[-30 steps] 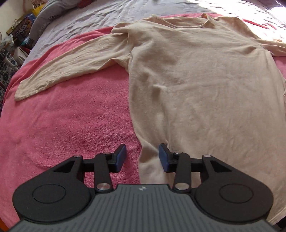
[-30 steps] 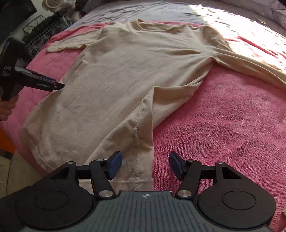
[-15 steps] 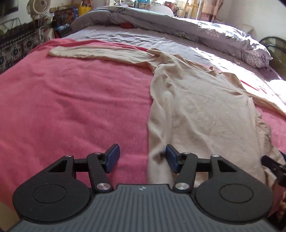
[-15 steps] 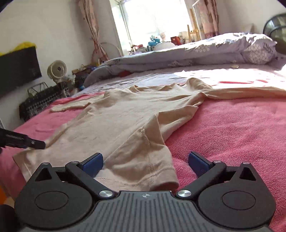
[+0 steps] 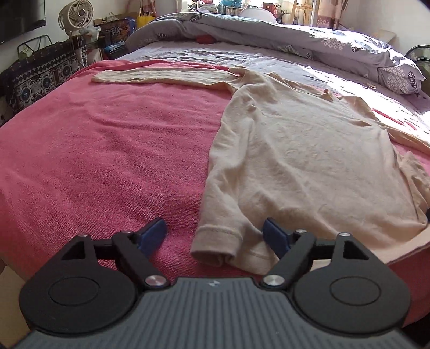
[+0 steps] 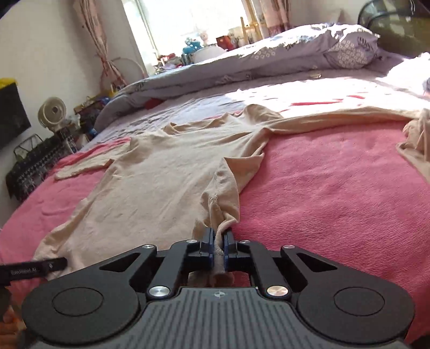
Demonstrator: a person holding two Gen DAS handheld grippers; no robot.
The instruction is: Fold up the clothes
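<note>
A beige long-sleeved shirt [image 5: 295,150] lies spread, front up, on a pink blanket [image 5: 107,150] that covers the near part of a bed [image 5: 242,53]. Its collar points toward the grey duvet [image 5: 295,35] heaped at the far side, one sleeve stretches left across the blanket, and the other runs off to the right.

The left gripper [image 5: 215,233] sits low at the near edge of the bed, angled down over the shirt's left hem corner. Its jaws are wide and opening; the hem corner lies between the blue pads [image 5: 154,232] without either pad pressing on it. The left pad is over bare blanket, the right one over the shirt's cloth.

The right gripper [image 6: 219,245] is also low at the bed's near edge, pointing forward and slightly down along the shirt's right side seam. Its jaws are closed on the right hem corner, and a narrow ridge of cloth is pinched upright between the pads and bunches just ahead of them. In the right wrist view, the black tip of the left gripper [image 6: 51,264] shows at the lower left, beside the shirt's other hem corner, with a bit of the person's hand [image 6: 10,322] below it.

A small fan [image 5: 74,14] stands on clutter past the bed's left side.
</note>
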